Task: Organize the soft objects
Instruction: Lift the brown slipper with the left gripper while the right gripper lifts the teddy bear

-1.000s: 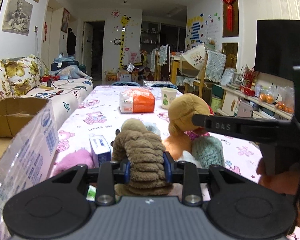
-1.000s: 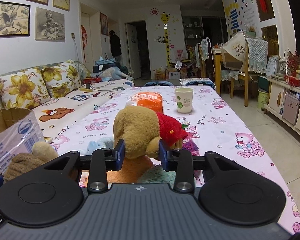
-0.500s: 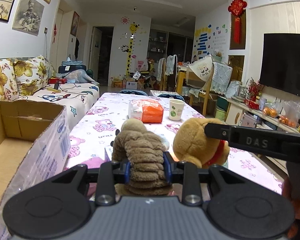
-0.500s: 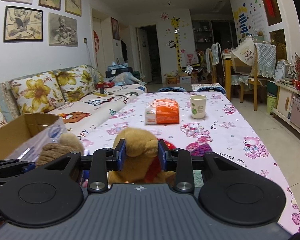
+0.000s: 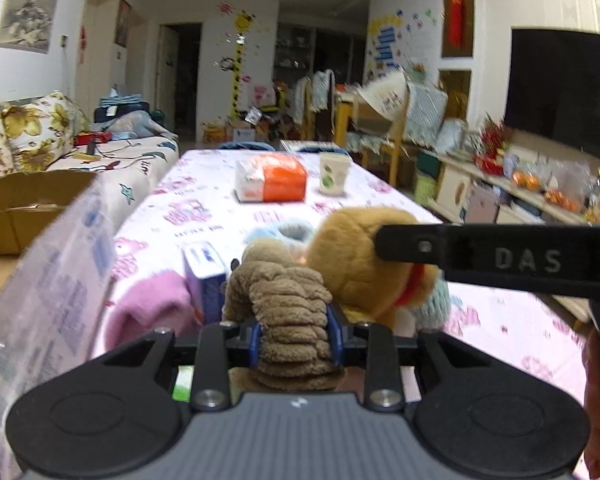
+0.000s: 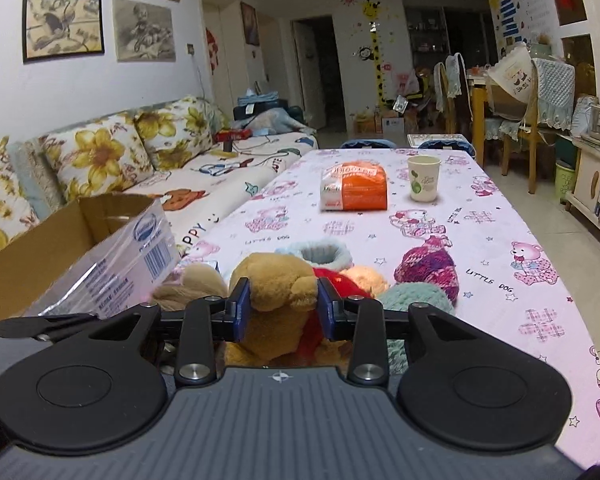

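In your left view, the left gripper (image 5: 296, 334) is clamped on the ribbed brown plush (image 5: 290, 312), both blue pads pressed into its fleece, just as a second ago; it sits low over the near end of the table (image 5: 204, 208), with the open box (image 5: 32, 216) to the left. Beside the plush you see the tan bear (image 5: 360, 258), the black arm of your other tool across its head, a pink knit (image 5: 148, 312) and a small carton (image 5: 206, 268) in between. In your right view, the right gripper (image 6: 285, 310) has the bear (image 6: 278, 284) between its pads, but the jaws have just been opening: the pads stand wider than half a second ago and the right one looks barely in contact, so I judge the bear released or nearly so, back among the pile of knits near the red cloth (image 6: 340, 282) and not in the box (image 6: 60, 248). That means neither toy is sorted yet; re-grip the bear before you swing toward the box.
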Available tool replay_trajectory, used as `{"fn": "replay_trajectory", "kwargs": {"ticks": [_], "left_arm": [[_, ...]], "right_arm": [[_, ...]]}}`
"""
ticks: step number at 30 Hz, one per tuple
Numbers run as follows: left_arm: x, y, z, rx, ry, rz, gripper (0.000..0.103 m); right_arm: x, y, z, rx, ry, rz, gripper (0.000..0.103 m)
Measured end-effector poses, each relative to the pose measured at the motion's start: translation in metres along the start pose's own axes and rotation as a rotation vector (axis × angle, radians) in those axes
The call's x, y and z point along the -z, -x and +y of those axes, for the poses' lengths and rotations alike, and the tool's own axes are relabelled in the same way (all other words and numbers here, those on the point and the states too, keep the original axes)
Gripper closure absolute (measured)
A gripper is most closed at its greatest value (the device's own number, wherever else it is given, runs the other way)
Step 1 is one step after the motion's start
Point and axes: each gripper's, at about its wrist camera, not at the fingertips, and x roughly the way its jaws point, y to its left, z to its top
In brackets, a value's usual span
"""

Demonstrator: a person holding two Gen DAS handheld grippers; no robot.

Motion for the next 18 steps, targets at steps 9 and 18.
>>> {"fn": "replay_trajectory", "kwargs": {"ticks": [9, 18], "left_arm": [[0.003, -0.003, -0.006, 0.012, -0.017, 0.014, 0.073], [0.006, -0.004, -0.013, 0.031, -0.030, 0.022, 0.076]], "right_arm": [[0.009, -0.003, -0.020, -0.034, -0.089, 0.002, 0.000], [0.016, -0.018, -0.049, -0.109, -0.354, 0.065, 0.000]]}}
